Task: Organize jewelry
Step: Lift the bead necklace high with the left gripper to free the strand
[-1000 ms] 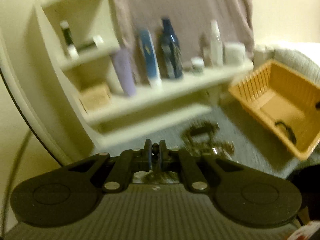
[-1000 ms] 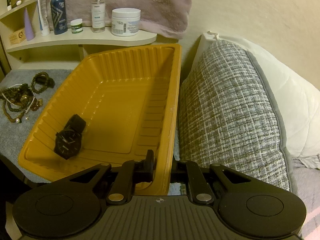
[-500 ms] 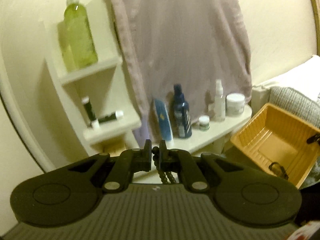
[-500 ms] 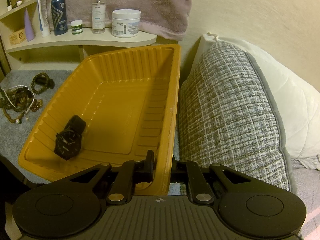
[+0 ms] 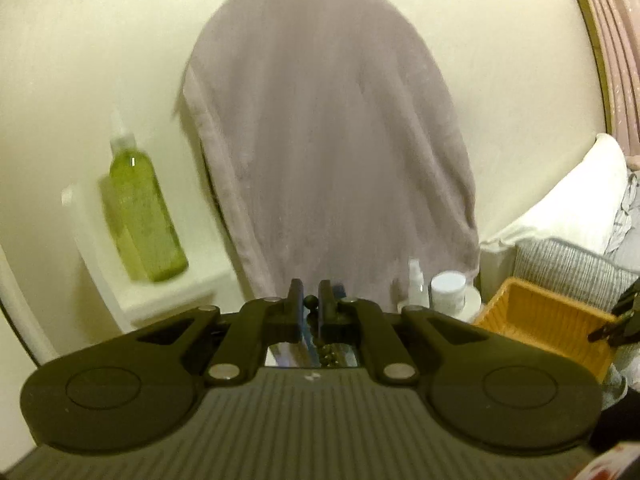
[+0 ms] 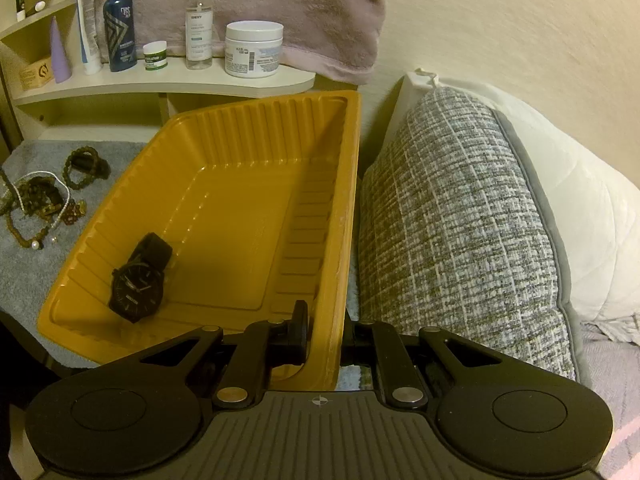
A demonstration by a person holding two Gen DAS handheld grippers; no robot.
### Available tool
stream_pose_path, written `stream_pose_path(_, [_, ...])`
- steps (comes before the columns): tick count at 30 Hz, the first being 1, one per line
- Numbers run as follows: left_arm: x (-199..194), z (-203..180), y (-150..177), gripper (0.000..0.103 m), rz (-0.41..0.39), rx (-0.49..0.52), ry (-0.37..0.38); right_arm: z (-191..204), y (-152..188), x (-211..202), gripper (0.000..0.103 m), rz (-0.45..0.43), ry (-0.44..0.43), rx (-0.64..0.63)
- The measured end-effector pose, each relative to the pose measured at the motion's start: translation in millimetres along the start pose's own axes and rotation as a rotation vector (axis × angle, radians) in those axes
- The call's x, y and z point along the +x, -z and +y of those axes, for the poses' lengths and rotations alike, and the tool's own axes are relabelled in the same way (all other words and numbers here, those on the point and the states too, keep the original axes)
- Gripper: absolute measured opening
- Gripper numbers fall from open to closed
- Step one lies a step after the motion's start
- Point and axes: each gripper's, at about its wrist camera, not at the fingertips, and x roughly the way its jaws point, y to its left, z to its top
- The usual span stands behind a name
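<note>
Left gripper [image 5: 311,303] raised facing the towel [image 5: 328,140], jaws clamped on a bead strand [image 5: 310,301]; rest of strand dangling below, partly hidden behind the gripper body. Right gripper [image 6: 325,328] with jaws clamped on the near right wall of the tray [image 6: 240,208], holding it steady and tilted on the grey bedding [image 6: 24,264]. Watch [image 6: 138,280] already lying in the tray's near left corner. More jewelry [image 6: 40,200] heaped on the bedding just left of the tray: bead bracelets, a pale chain, a pearl-ended strand, looking tangled.

Likely handling: strand light, limp, free to swing and snag; pinch on one bead probably slippery, so a slow carry advised. Best taken at a bead or a bunched loop, not a single thin thread. Tray thin plastic, apt to flex at the gripped wall.

Room: tray mouth wide and mostly bare, easy drop zone past the watch. Shelf [image 6: 160,80] with bottles close behind the far rim, cushion [image 6: 460,220] touching or just beside the right wall; open approach from above and left.
</note>
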Motion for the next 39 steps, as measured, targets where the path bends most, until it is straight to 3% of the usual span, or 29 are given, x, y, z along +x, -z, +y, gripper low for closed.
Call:
stream_pose_path(16, [-19, 7, -60, 0.006, -0.147, 0.033, 0.002, 0, 0, 1, 0.012, -0.002, 0.001, -0.001])
stream_pose_path(23, [-19, 1, -80, 0.006, -0.174, 0.057, 0.035, 0, 0, 1, 0.012, -0.003, 0.001, -0.001])
stream_pose_path(39, [13, -55, -122, 0.006, -0.216, 0.085, 0.253, 0, 0, 1, 0.012, -0.004, -0.001, -0.001])
